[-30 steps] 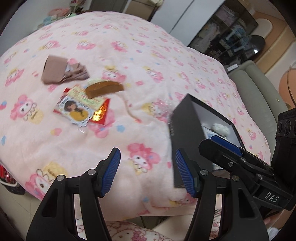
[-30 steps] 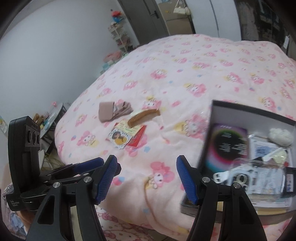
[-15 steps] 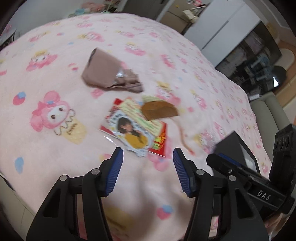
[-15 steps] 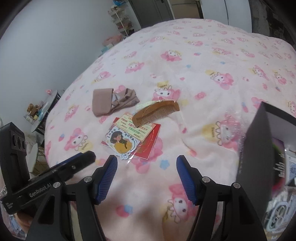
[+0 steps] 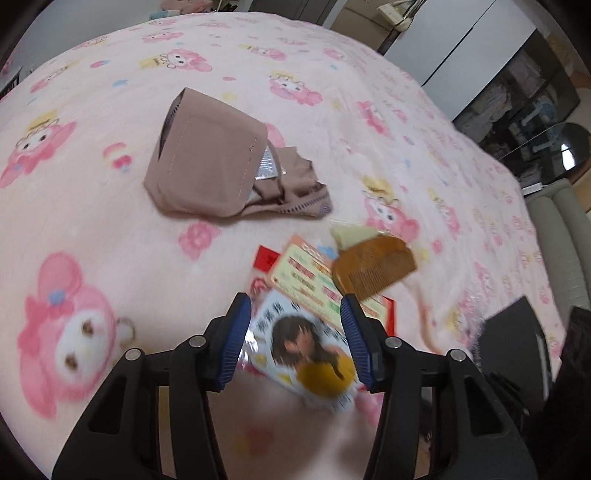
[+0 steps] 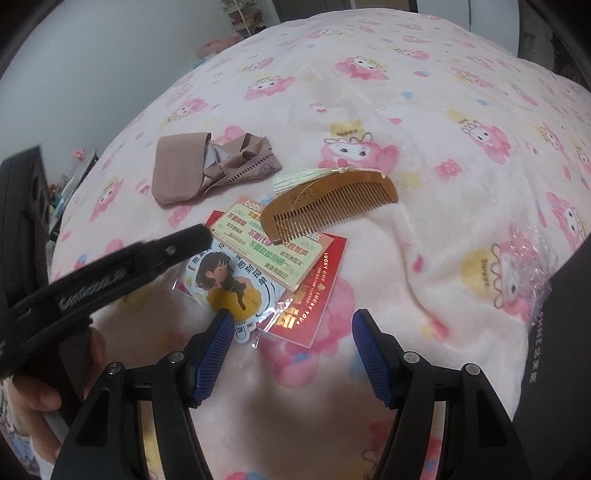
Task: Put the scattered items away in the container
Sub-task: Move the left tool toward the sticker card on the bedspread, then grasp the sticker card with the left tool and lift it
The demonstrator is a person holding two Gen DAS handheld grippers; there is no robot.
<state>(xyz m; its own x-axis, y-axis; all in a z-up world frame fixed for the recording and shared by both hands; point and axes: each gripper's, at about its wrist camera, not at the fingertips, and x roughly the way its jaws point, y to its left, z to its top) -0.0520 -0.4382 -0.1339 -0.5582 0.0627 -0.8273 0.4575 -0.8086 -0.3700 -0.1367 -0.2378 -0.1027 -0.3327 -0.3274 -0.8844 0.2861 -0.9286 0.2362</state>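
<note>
A pile of flat items lies on the pink blanket: a girl sticker pack [image 5: 310,354] [image 6: 225,280], a green card [image 6: 273,247], a red envelope [image 6: 310,295] and a wooden comb [image 5: 373,267] [image 6: 328,203] with a pale tassel. A brown cloth pouch [image 5: 210,170] [image 6: 184,170] lies beyond. My left gripper [image 5: 295,339] is open, its pads either side of the sticker pack. My right gripper [image 6: 291,354] is open over the blanket, just near the envelope. The black box [image 6: 554,354] [image 5: 517,343] stands at the right edge.
The pink cartoon-print blanket [image 6: 443,110] covers a bed. A grey sofa [image 5: 561,221] and dark shelves [image 5: 524,96] stand beyond the bed on the right. A grey wall and small cluttered shelves [image 6: 240,14] lie to the left.
Both grippers moved forward and down toward the pile. The left one now straddles the sticker pack; the box has slid to the right edge of both views.
</note>
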